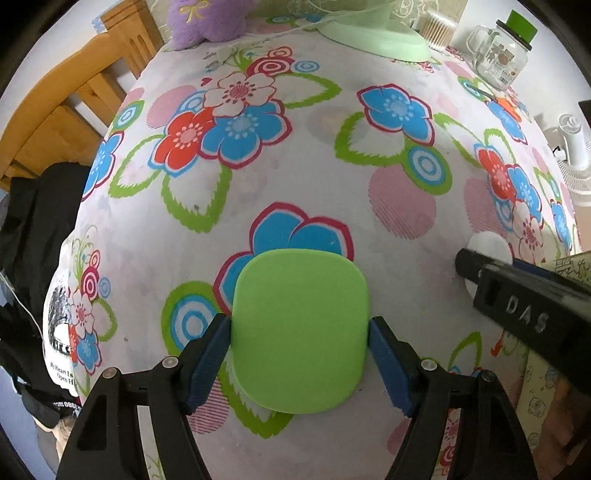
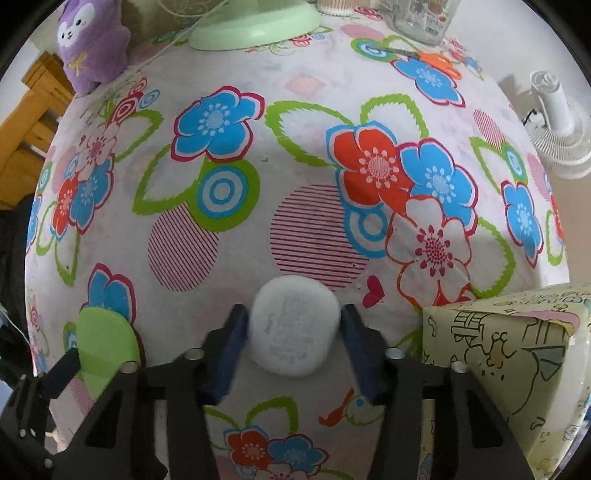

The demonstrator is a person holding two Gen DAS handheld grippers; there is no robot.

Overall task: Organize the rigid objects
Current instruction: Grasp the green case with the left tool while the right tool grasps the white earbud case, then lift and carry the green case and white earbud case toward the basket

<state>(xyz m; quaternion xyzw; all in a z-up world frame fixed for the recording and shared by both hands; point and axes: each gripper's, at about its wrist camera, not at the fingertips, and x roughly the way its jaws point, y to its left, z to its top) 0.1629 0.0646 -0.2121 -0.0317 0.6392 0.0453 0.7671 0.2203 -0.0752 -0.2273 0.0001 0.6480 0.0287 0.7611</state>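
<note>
- Left claw (image 1: 299, 354): blue pads clamped on green lid (image 1: 300, 328), whose near edge is hidden between the arms.
- Right claw (image 2: 293, 345): blurred, fingers flanking white lid (image 2: 294, 326); grip or gap, cannot tell.
- Patterned box (image 2: 517, 369) at right (cut off).
- Floral bench (image 1: 295, 166).
- Far edge: glass jar (image 1: 498, 62), plush toy (image 2: 92, 44), fan base (image 2: 255, 27).

A floral tablecloth (image 1: 314, 177) covers the table. At its far edge, near 12 o'clock, stands a pale green fan base (image 1: 373, 37), with a purple plush (image 2: 92, 44) at 11 o'clock. A glass jar (image 1: 498, 55) with a green lid sits toward 1 o'clock, orange scissors (image 2: 439, 62) just before it. A wooden chair (image 1: 55, 110) stands at 10 o'clock, a white fan (image 2: 557, 125) at 2 o'clock.
</note>
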